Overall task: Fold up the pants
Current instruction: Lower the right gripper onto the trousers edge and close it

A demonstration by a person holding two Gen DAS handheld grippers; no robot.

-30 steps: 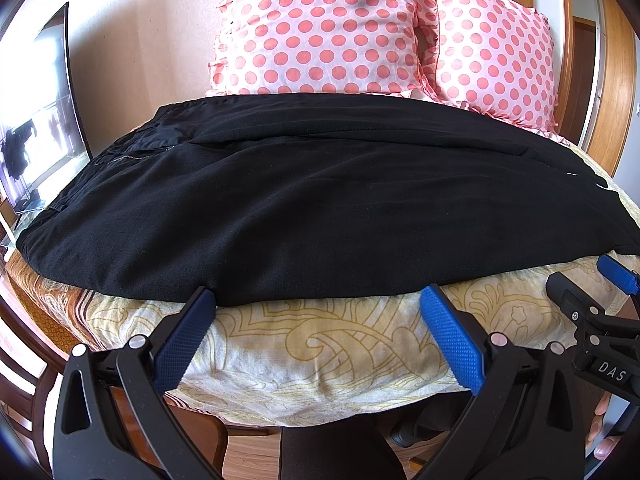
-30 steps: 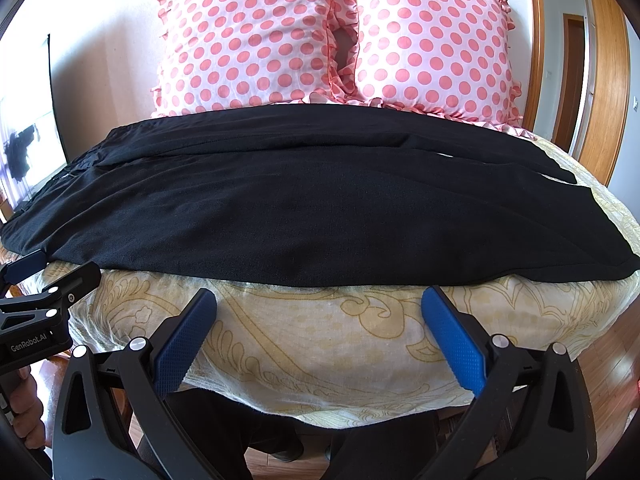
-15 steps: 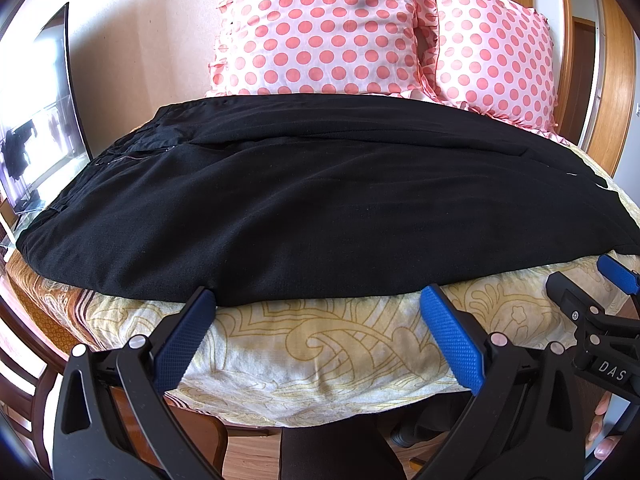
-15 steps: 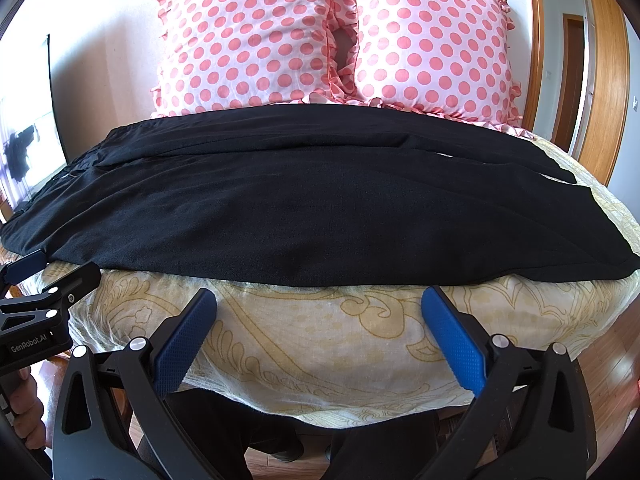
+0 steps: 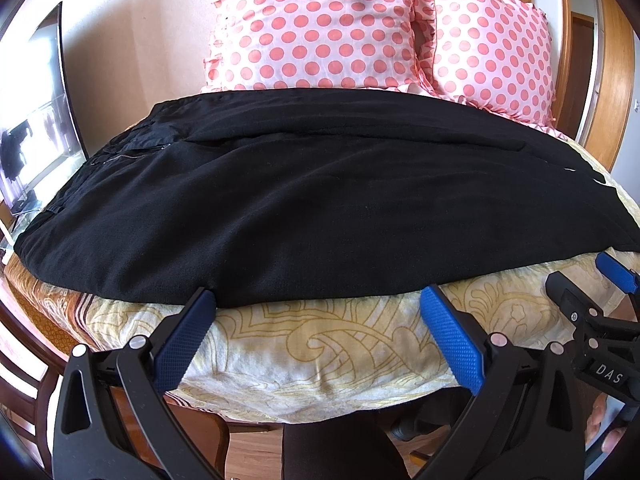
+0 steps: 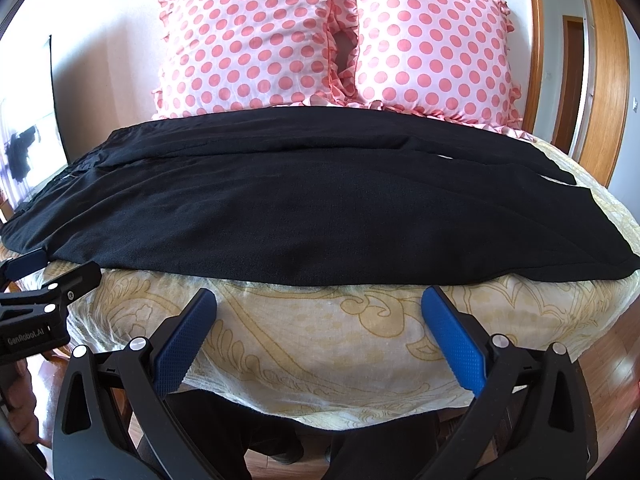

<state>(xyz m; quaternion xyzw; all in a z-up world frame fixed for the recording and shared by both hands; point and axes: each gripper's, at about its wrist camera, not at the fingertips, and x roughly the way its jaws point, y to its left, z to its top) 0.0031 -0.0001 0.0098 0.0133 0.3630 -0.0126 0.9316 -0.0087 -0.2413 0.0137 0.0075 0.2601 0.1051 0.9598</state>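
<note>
Black pants (image 5: pixel 304 200) (image 6: pixel 288 208) lie flat across the bed, waistband with a zipper (image 5: pixel 132 152) at the left, leg ends at the right. My left gripper (image 5: pixel 316 312) is open at the near edge of the pants, its left fingertip touching the hem. The right gripper (image 6: pixel 320 312) is open too, a little short of the cloth, over the bedcover. Each gripper shows at the edge of the other's view: the right one (image 5: pixel 592 292), the left one (image 6: pixel 44 276).
The bed wears a cream bedcover with a gold pattern (image 5: pixel 320 344) (image 6: pixel 320 332). Two pink polka-dot pillows (image 5: pixel 320 24) (image 6: pixel 432 44) stand at the headboard. A mirror or screen (image 5: pixel 36 120) leans at the left, a wooden door frame (image 6: pixel 600 80) at the right.
</note>
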